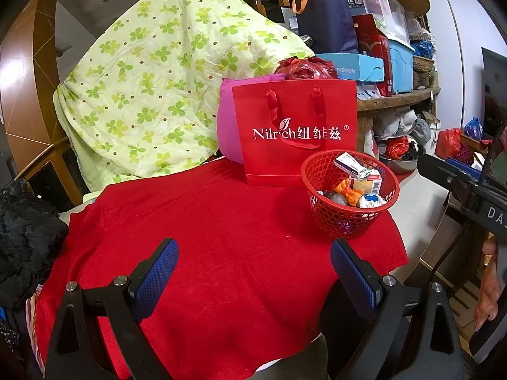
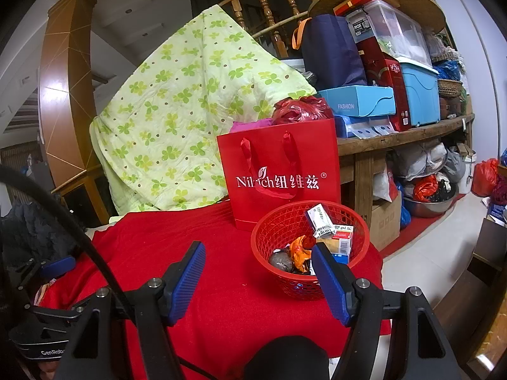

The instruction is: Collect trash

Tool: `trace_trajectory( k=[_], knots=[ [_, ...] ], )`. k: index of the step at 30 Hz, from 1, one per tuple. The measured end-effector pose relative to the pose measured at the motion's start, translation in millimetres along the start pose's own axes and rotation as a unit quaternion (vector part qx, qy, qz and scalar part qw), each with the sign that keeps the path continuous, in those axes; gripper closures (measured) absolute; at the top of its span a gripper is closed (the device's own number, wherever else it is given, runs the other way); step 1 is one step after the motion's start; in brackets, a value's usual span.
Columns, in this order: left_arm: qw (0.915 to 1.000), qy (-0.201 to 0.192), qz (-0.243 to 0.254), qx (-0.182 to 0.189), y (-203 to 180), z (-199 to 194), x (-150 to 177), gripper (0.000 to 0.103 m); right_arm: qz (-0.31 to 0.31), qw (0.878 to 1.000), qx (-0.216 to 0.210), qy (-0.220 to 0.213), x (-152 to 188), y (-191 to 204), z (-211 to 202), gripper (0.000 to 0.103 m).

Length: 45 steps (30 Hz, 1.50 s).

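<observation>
A red mesh basket (image 1: 348, 221) (image 2: 279, 280) stands on the red cloth (image 1: 221, 237) (image 2: 221, 300) near its right edge. It holds trash: small medicine boxes (image 1: 358, 166) (image 2: 320, 220), an orange wrapper (image 1: 348, 191) (image 2: 301, 251), a grey lump (image 2: 281, 261) and crumpled foil (image 1: 372, 202). My left gripper (image 1: 253, 262) is open and empty, above the cloth, left of and nearer than the basket. My right gripper (image 2: 258, 269) is open and empty, its right finger (image 2: 329, 281) in front of the basket's near rim.
A red paper gift bag (image 1: 294, 133) (image 2: 279, 171) stands just behind the basket, with a pink cushion (image 1: 228, 126) beside it. A green clover quilt (image 1: 152, 88) (image 2: 177, 120) leans at the back left. Cluttered wooden shelves (image 1: 396, 101) (image 2: 412, 136) stand to the right.
</observation>
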<state>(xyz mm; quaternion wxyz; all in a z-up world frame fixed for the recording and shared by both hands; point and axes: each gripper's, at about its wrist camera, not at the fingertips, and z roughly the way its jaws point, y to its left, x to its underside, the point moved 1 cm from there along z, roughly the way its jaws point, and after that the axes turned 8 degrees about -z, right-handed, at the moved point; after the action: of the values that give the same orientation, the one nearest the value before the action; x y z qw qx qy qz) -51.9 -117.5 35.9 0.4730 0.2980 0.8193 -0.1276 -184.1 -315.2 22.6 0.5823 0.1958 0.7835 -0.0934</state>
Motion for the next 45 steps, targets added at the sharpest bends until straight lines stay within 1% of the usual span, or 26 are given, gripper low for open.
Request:
trace_trajectory(
  k=[12, 37, 45],
  knots=[
    [1.0, 0.002, 0.003, 0.009, 1, -1, -2, 0.007, 0.007, 1.0, 0.007, -0.003, 6, -3, -1, 0.03],
    [0.9996, 0.004, 0.013, 0.025, -7, -3, -1, 0.007, 0.01, 1.0, 0.009, -0.001, 2, -5, -3, 0.03],
    [0.9994, 0.003, 0.014, 0.03, -8, -5, -1, 0.007, 0.007, 1.0, 0.018, -0.012, -1, -7, -10, 0.03]
  ],
)
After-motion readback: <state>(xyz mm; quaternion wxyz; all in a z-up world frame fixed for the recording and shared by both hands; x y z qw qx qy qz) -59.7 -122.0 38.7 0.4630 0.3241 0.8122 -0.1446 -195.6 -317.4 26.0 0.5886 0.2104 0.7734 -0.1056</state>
